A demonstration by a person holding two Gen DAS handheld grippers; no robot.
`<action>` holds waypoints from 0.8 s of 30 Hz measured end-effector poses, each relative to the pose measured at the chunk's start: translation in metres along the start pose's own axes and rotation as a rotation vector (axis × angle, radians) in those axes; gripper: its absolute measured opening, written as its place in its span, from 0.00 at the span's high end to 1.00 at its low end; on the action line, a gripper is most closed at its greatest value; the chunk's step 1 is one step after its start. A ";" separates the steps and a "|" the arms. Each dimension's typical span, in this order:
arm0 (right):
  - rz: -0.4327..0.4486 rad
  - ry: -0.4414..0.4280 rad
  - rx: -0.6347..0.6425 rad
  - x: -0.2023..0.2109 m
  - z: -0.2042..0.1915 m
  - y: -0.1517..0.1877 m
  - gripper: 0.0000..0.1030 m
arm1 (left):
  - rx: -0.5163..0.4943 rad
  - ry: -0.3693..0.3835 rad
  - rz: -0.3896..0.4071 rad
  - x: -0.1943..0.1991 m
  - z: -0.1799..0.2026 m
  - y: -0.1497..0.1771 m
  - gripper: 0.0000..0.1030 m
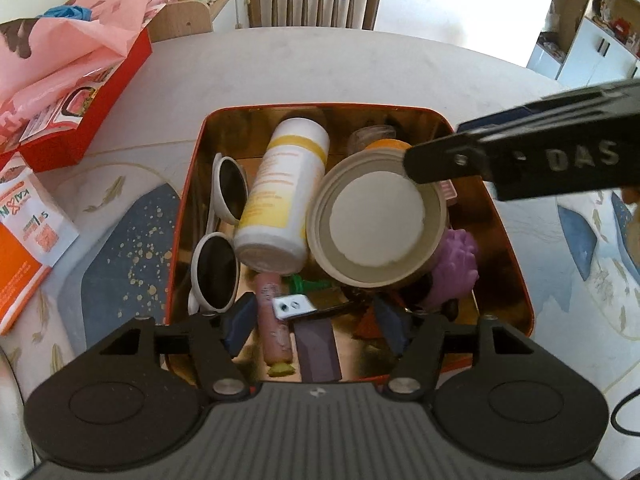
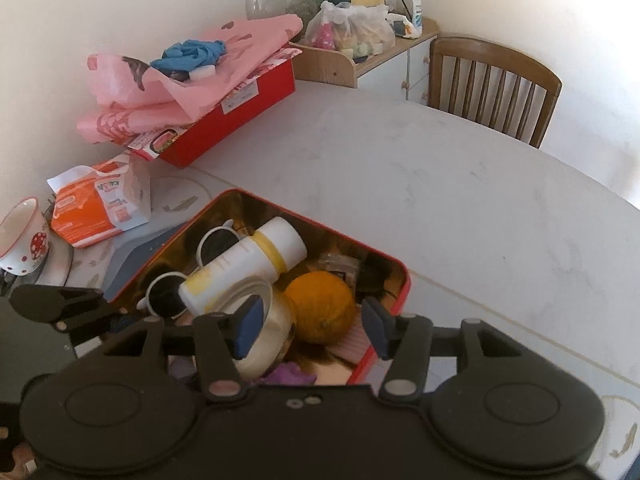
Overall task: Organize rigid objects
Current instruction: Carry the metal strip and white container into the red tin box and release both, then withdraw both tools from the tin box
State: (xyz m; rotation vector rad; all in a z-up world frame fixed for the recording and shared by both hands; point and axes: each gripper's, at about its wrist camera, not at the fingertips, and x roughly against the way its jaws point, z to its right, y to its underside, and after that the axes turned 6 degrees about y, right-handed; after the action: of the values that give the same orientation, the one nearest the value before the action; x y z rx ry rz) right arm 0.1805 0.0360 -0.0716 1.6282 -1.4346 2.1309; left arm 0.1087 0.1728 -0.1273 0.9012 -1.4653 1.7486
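Observation:
A red tin (image 1: 188,184) with a gold inside sits on the table, full of items: white sunglasses (image 1: 218,240), a white and yellow bottle (image 1: 280,196), a beige lid (image 1: 376,220), a purple toy (image 1: 456,268), a pink tube (image 1: 274,320). My left gripper (image 1: 316,320) is open over the tin's near end. My right gripper (image 2: 312,328) is open over the tin (image 2: 400,292), above an orange (image 2: 320,308) and the lid (image 2: 264,336). It shows as a black finger (image 1: 440,160) in the left wrist view.
A red box (image 2: 240,112) with pink paper (image 2: 180,72) sits at the far left. An orange packet (image 2: 92,208) and a mushroom cup (image 2: 24,236) lie left of the tin. A wooden chair (image 2: 492,84) stands behind the table.

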 end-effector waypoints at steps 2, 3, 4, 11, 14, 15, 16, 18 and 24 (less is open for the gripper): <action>0.013 -0.011 -0.015 0.008 0.002 0.002 0.45 | 0.007 0.003 0.007 0.002 -0.001 0.001 0.36; 0.020 -0.018 -0.019 0.012 0.002 0.003 0.44 | 0.011 0.004 0.011 0.004 -0.001 0.001 0.35; 0.028 -0.021 -0.023 0.016 0.003 0.005 0.43 | 0.014 0.004 0.015 0.007 -0.001 0.002 0.34; 0.069 -0.044 -0.022 0.049 -0.001 0.016 0.39 | 0.057 0.006 0.087 0.037 -0.001 0.004 0.31; 0.087 -0.058 -0.027 0.064 -0.004 0.022 0.37 | 0.072 0.010 0.120 0.053 0.000 0.005 0.28; 0.092 -0.060 -0.028 0.068 -0.005 0.025 0.37 | 0.078 0.011 0.132 0.058 0.001 0.006 0.27; 0.098 -0.062 -0.030 0.073 -0.006 0.028 0.36 | 0.084 0.011 0.144 0.063 0.001 0.006 0.26; 0.111 -0.065 -0.036 0.083 -0.007 0.034 0.32 | 0.094 0.009 0.171 0.073 0.004 0.008 0.26; 0.175 -0.053 -0.058 0.112 -0.007 0.052 0.16 | 0.120 -0.021 0.236 0.100 0.012 0.016 0.22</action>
State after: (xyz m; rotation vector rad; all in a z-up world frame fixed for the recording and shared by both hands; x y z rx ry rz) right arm 0.0982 -0.0357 -0.0142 1.6041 -1.6973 2.1256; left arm 0.0425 0.1651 -0.0497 0.8356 -1.5458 2.0225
